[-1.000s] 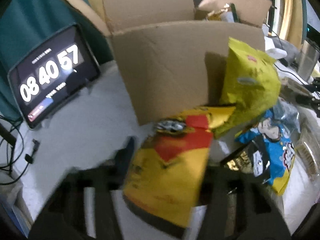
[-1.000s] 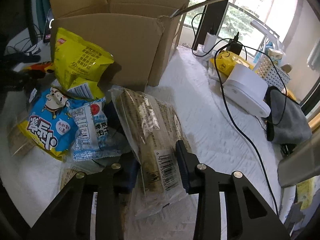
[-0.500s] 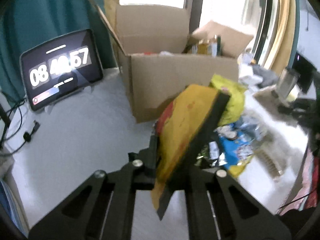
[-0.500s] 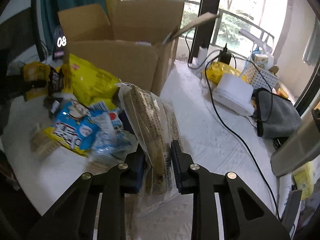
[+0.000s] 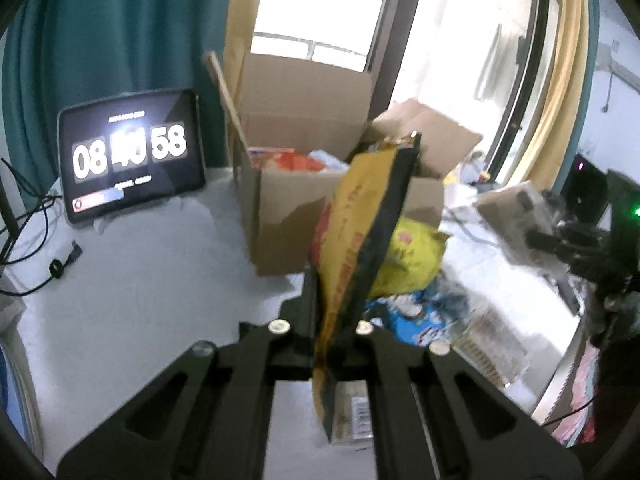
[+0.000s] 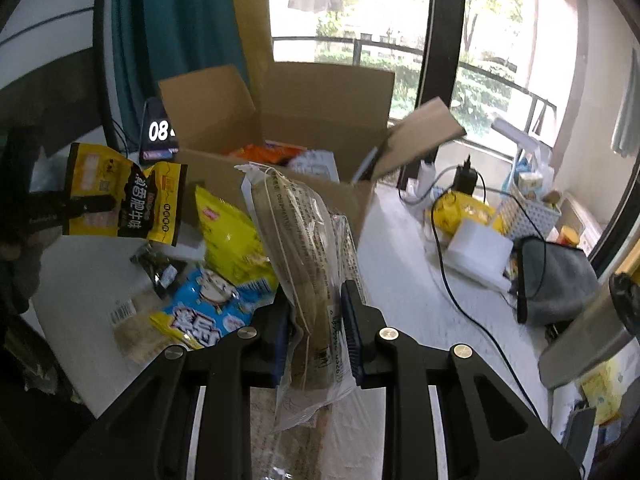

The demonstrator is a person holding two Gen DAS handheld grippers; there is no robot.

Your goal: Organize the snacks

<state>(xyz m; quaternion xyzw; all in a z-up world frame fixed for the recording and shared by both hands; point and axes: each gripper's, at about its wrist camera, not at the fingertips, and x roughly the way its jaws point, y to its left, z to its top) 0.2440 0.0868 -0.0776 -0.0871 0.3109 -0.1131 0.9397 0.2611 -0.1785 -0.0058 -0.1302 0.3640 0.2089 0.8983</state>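
My left gripper [image 5: 334, 312] is shut on a yellow, red and black snack bag [image 5: 360, 240], held edge-on in the air in front of the open cardboard box [image 5: 288, 216]. The same bag [image 6: 124, 200] shows at the left in the right wrist view, held by the left gripper. My right gripper [image 6: 316, 320] is shut on a clear pack of brown wafers [image 6: 304, 248], lifted above the table before the box [image 6: 320, 120]. The box holds several packets. A yellow bag [image 6: 228, 236] and a blue bag [image 6: 208, 308] lie on the table.
A tablet clock [image 5: 132, 160] stands left of the box on the white table [image 5: 140, 280]. More wafer packs [image 5: 488, 336] lie at the right. Cables, a white device [image 6: 480, 252], a grey pouch [image 6: 560, 280] and a white basket [image 6: 528, 212] sit right of the box.
Both grippers have risen from the table with their packets. The left one turned its bag edge-on and lifted it to box height. The right one raised the wafer pack.
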